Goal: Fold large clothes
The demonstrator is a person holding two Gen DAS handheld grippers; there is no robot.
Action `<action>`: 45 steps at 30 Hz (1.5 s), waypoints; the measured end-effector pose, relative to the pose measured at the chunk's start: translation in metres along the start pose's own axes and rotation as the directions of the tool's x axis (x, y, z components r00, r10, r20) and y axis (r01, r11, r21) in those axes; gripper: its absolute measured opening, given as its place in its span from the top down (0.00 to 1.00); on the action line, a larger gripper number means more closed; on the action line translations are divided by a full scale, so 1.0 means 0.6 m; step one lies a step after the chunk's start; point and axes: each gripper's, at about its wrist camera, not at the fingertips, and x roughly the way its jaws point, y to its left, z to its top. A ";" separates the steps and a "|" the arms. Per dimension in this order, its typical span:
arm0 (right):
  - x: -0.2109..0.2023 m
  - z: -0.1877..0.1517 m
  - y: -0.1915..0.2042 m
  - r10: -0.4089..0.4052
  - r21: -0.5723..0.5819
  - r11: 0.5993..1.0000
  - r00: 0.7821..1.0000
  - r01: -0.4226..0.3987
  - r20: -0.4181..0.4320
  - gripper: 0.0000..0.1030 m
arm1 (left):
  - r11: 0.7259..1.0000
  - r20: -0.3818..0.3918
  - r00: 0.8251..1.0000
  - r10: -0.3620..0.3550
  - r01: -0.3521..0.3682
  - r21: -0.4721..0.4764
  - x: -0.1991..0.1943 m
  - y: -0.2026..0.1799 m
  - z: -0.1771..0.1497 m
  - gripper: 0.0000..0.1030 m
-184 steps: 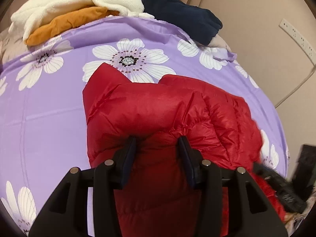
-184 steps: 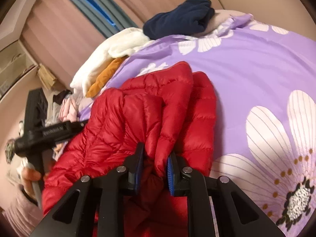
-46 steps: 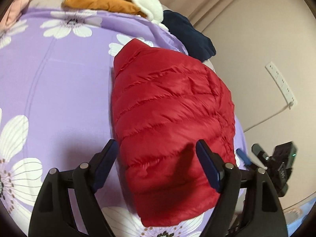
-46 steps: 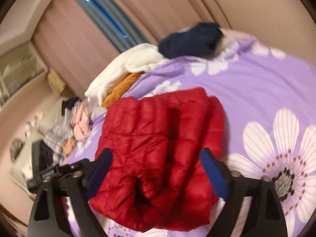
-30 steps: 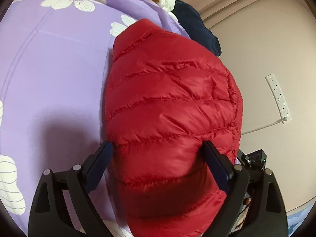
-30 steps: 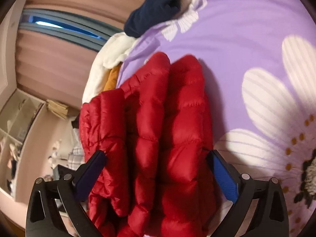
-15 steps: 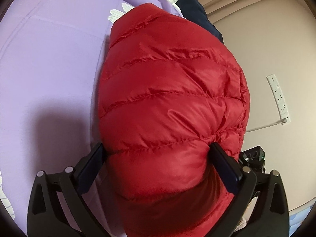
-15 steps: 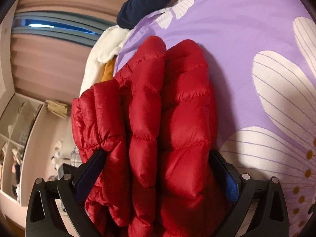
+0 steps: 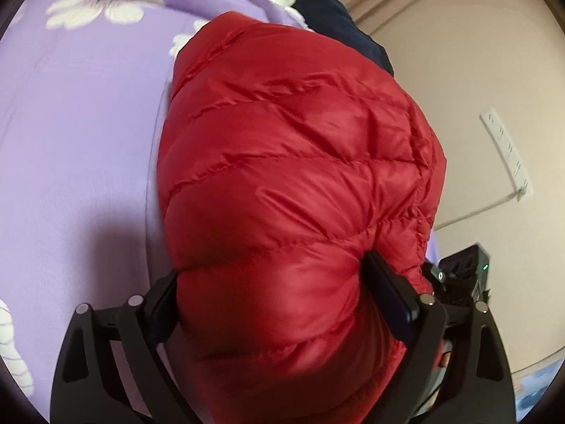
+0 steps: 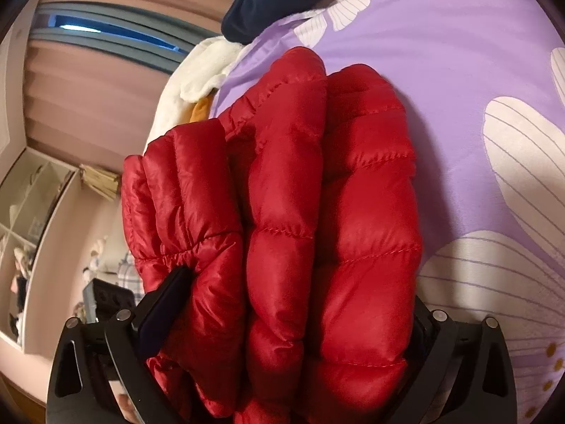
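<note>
Left gripper jaws just narrowed, squeezing the folded red puffer jacket at lower centre; right gripper likewise clamps the bundle, likely to carry it. Beyond lies the purple floral bedsheet, a clothes pile at the top.

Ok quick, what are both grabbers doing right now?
Left gripper: fingers just closing, squeezing the red jacket between them.
Right gripper: spread wide, squeezing the red jacket too.
</note>
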 end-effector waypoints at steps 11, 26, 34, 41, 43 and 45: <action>0.000 -0.020 0.041 -0.056 -0.115 0.991 0.997 0.062 0.055 0.40 | 0.982 0.071 0.989 0.126 -0.134 0.130 -0.022 -0.039 -0.012 0.24; -0.006 -0.039 0.082 -0.069 -0.250 0.963 0.989 0.101 0.133 0.52 | 0.963 0.144 0.975 0.168 -0.194 0.187 -0.065 -0.060 -0.026 0.28; -0.007 -0.041 0.089 -0.051 -0.303 0.948 0.989 0.092 0.142 0.52 | 0.964 0.178 0.971 0.162 -0.194 0.181 -0.094 -0.059 -0.032 0.28; -0.006 -0.040 0.091 -0.029 -0.347 0.935 0.990 0.076 0.137 0.52 | 0.965 0.215 0.963 0.165 -0.202 0.167 -0.122 -0.056 -0.037 0.28; -0.004 -0.040 0.092 -0.032 -0.351 0.933 0.990 0.079 0.137 0.52 | 0.964 0.227 0.959 0.169 -0.209 0.164 -0.128 -0.056 -0.039 0.28; -0.004 -0.040 0.093 -0.027 -0.362 0.929 0.991 0.073 0.132 0.52 | 0.964 0.240 0.955 0.174 -0.215 0.157 -0.134 -0.055 -0.041 0.28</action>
